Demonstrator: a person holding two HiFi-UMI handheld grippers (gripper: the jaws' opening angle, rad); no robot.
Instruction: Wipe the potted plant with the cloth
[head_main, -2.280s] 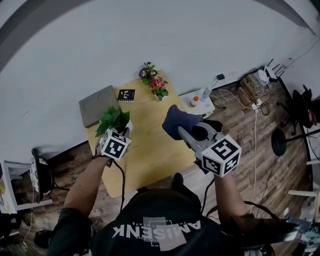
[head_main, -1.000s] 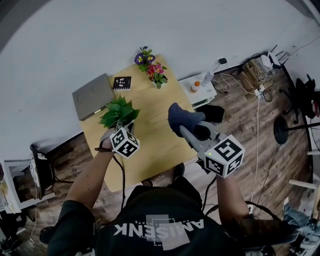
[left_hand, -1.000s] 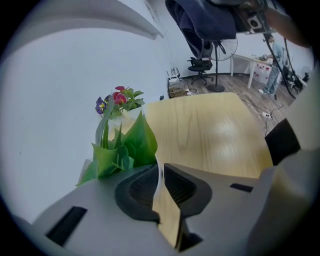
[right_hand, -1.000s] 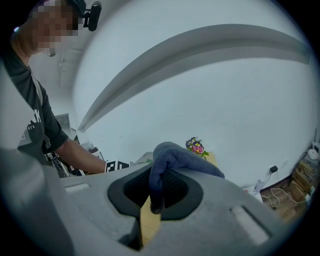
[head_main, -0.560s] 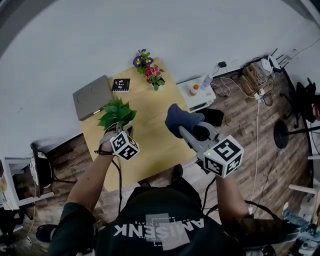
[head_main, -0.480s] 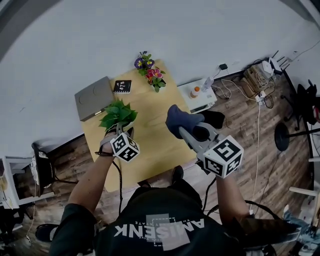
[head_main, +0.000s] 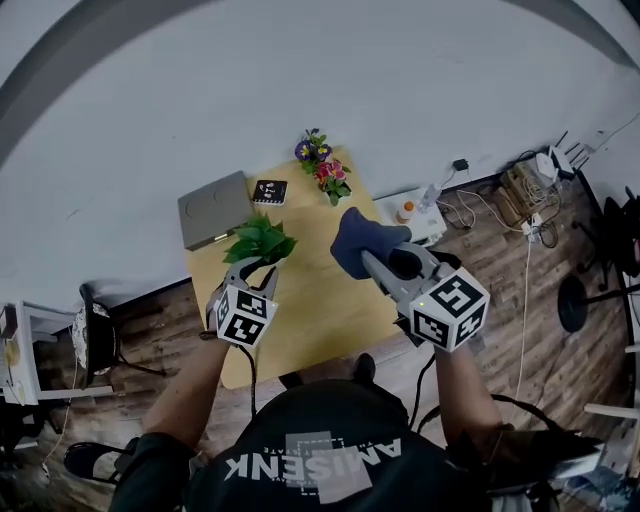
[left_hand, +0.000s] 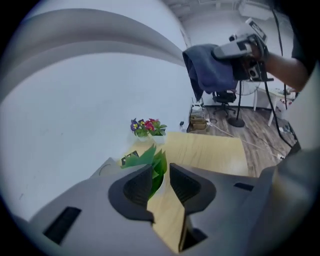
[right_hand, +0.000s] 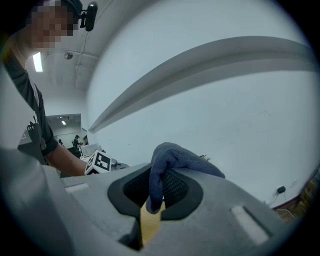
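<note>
The potted plant (head_main: 258, 240) stands on the left part of the wooden table (head_main: 310, 300), with its green leaves (left_hand: 156, 161) showing beyond the gap of my left gripper. My left gripper (head_main: 255, 272) (left_hand: 161, 172) hangs just above and in front of the plant. Its jaws have just been opening and nothing is between them. My right gripper (head_main: 378, 262) (right_hand: 156, 192) is raised over the table's right side, shut on a dark blue cloth (head_main: 358, 238) (right_hand: 175, 155) that drapes over its fingers. In the left gripper view the cloth (left_hand: 207, 70) hangs at upper right.
A pot of pink and purple flowers (head_main: 322, 168) sits at the table's far edge. A small black book (head_main: 268, 190) and a grey flat case (head_main: 214, 208) lie beside it. A white side table (head_main: 418, 218) with bottles stands to the right, with cables on the wood floor.
My left gripper has opened and lifted up off the plant's pot. The right gripper has risen a little with the cloth still in it.
</note>
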